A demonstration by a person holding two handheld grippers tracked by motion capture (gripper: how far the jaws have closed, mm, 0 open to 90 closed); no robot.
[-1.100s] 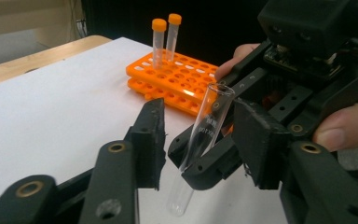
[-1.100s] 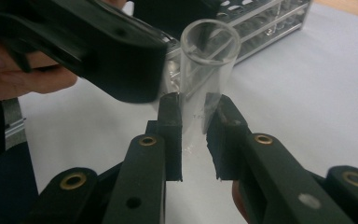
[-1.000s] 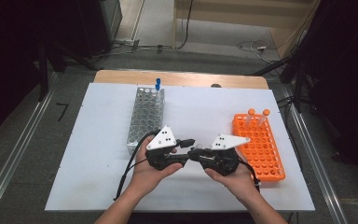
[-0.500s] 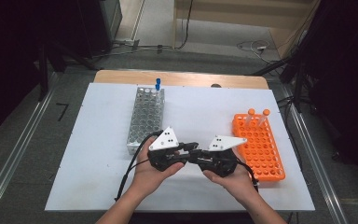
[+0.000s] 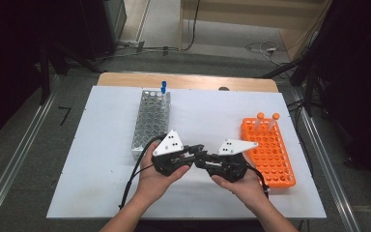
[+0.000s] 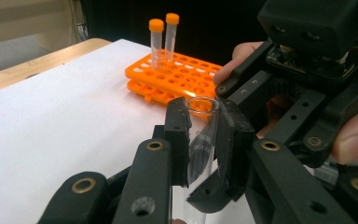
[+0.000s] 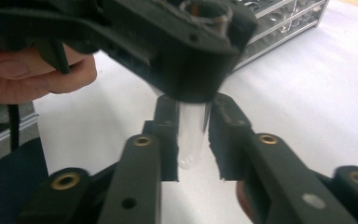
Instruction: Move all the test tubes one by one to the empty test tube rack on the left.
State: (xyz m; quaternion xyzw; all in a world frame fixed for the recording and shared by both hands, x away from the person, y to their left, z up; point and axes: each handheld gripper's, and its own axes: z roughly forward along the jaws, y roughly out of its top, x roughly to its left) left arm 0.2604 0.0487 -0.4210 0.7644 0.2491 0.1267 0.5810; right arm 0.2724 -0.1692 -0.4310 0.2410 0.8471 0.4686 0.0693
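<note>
Tube handover mid-air above the counter!
The left claw [image 6: 200, 140] is clamped on the clear tube [image 6: 199, 135] near its open rim; it stands upright. The right claw [image 7: 193, 140] has just been opening, jaws flanking the tube's rounded bottom, pads seemingly off it.

Right gripper [image 7: 193, 140]: jaws just opened, standing either side of a clear tube's [image 7: 191, 135] lower end; above, the left gripper [image 7: 182, 51] clamps the tube's upper part, hand [image 7: 32, 70] behind; grey rack [image 7: 289, 23] on white table [image 7: 317, 102].
</note>
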